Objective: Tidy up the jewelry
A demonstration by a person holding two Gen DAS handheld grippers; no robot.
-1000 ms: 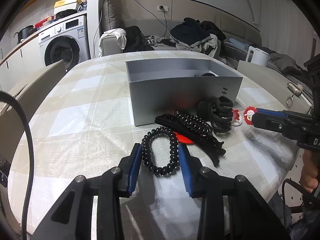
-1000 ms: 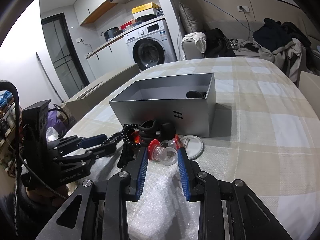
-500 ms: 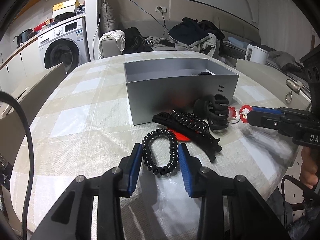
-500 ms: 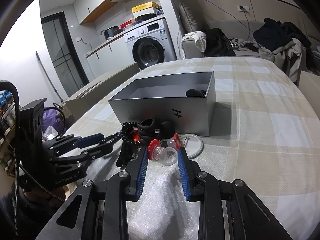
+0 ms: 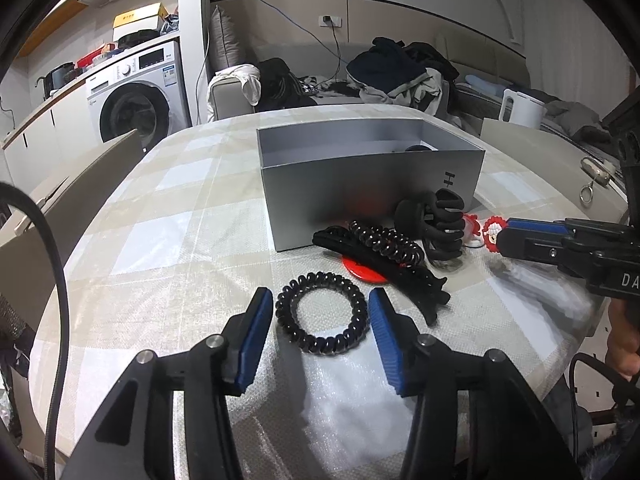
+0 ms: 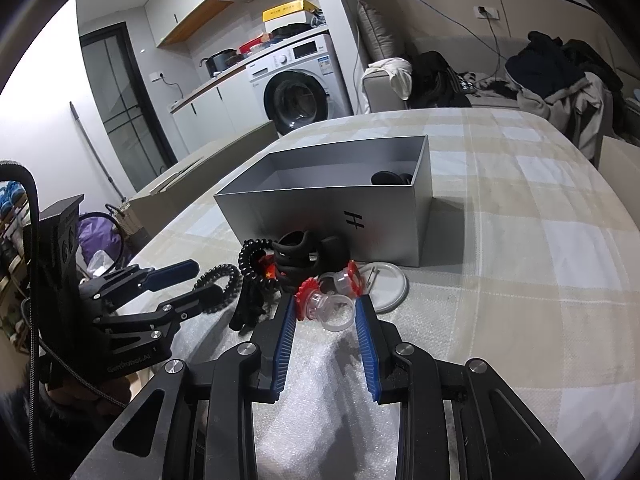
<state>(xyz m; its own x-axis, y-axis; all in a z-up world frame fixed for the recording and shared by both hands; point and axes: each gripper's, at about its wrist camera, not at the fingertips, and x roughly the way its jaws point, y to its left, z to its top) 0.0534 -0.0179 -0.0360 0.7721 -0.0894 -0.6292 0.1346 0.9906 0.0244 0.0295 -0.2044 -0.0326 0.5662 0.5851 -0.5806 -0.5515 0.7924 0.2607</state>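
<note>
A black spiral hair tie (image 5: 322, 314) lies on the table between the blue pads of my left gripper (image 5: 321, 306), which is open around it without squeezing. My right gripper (image 6: 326, 312) is open around a clear plastic ring with a red flower (image 6: 320, 306); a second such ring (image 6: 346, 280) lies just beyond. A grey open box (image 5: 372, 176) stands behind, with a dark item (image 6: 390, 178) inside. In front of the box lie a black claw clip (image 5: 438, 226), a second spiral tie (image 5: 386, 242), a long black clip (image 5: 384, 266) and a red disc (image 5: 362, 270).
A white round lid (image 6: 386, 284) lies by the box's near corner. The checked tablecloth (image 6: 540, 264) stretches right of the box. A chair back (image 5: 80, 184) stands at the table's left edge. A washing machine (image 5: 138, 96) and a sofa with clothes (image 5: 392, 68) are behind.
My left gripper has opened wider, and the hair tie now lies round and loose between its pads. My right gripper has hardly moved around the clear ring.
</note>
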